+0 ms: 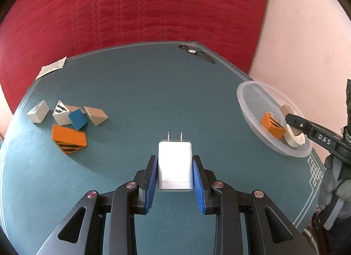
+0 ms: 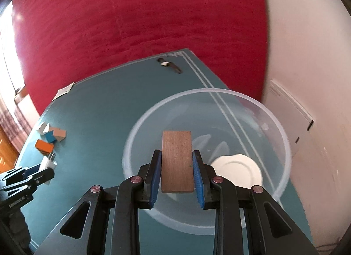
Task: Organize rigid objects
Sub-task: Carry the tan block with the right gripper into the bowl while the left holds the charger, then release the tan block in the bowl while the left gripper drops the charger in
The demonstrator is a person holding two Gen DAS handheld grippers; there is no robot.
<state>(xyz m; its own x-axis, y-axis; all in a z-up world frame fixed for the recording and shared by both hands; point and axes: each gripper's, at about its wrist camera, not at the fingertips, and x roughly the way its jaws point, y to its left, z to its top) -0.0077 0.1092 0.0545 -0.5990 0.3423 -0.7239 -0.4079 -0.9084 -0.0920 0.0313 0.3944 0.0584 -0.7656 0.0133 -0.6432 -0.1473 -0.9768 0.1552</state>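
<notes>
My left gripper [image 1: 175, 162] is shut on a white plug adapter [image 1: 175, 165], prongs pointing forward, above the teal table [image 1: 136, 92]. My right gripper [image 2: 176, 158] is shut on a brown wooden block [image 2: 176, 160] and holds it over the clear plastic bowl [image 2: 283, 145]. In the left wrist view the bowl [image 1: 248, 103] sits at the table's right edge and holds an orange striped block [image 1: 273, 125] and a white dish [image 1: 294, 140]. The dish also shows in the right wrist view [image 2: 239, 171]. Several loose blocks [image 1: 68, 121] lie at the table's left.
A wristwatch [image 1: 193, 52] lies near the table's far edge. A paper slip [image 1: 51, 69] hangs over the far left corner. A red quilted bed [image 1: 140, 6] lies behind the table. A pink wall [image 1: 302, 46] stands at the right.
</notes>
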